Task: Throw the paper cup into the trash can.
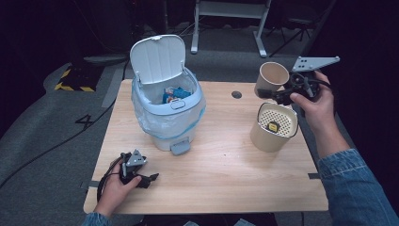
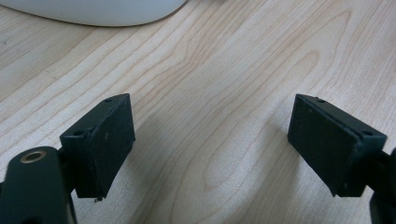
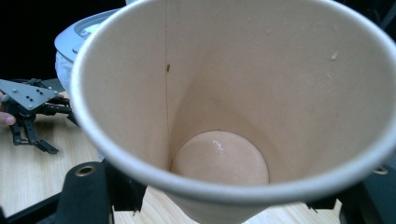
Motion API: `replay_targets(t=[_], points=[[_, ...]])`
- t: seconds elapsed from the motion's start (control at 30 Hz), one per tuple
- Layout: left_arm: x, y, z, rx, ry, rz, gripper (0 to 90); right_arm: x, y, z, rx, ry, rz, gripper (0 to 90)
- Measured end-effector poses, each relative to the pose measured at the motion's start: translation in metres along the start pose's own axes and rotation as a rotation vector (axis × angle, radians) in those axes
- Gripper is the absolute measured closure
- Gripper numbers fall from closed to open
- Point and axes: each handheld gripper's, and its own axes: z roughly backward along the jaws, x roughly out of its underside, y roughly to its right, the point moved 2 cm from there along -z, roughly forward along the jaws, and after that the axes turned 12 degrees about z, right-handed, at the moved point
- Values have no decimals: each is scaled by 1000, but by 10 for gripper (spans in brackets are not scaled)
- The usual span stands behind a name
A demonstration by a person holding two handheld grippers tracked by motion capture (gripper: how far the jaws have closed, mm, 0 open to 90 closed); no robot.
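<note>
The right tool (image 1: 277,95) is clamped on a paper cup (image 1: 271,78), held tilted in the air above the table's (image 1: 226,160) far right corner. The right gripper view looks straight into the cup (image 3: 219,158): it is empty. Just below it, the high view shows a beige canister (image 1: 273,127) with a perforated lid. The left tool (image 1: 146,179) rests near the table's front left, jaws apart with nothing between. Behind it stands a pedal bin (image 1: 167,106), lid raised, with blue packaging (image 1: 175,94) inside its liner.
</note>
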Motion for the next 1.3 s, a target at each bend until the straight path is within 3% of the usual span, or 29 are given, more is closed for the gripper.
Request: replay_targets(t=[0.1, 0.13, 0.2, 0.47, 0.87, 1.03, 1.07, 1.17, 1.3], points=[[0, -1, 0, 2, 4, 2, 157, -10, -3, -12, -25, 7, 2, 313], [0, -1, 0, 2, 4, 1, 161, -16, -5, -22, -55, -11, 3, 312], [0, -1, 0, 2, 4, 1, 161, -19, -6, -26, -55, -23, 7, 312], [0, -1, 0, -1, 1, -1, 160, -47, -20, -62, -112, 12, 27, 312], [-2, -2, -1, -11, 3, 0, 154, -85, -37, -119, -131, 0, 23, 309], [-2, -1, -1, -10, 3, 7, 154, -90, -37, -135, -121, -17, 17, 307], [-2, -1, -2, -11, 5, 7, 153, -90, -37, -141, -127, 1, -15, 306], [-4, -2, -3, -12, 5, 9, 152, -90, -36, -147, -129, 12, -37, 305], [-4, -2, -3, -11, 2, 12, 150, -93, -36, -160, -128, -6, -32, 304]])
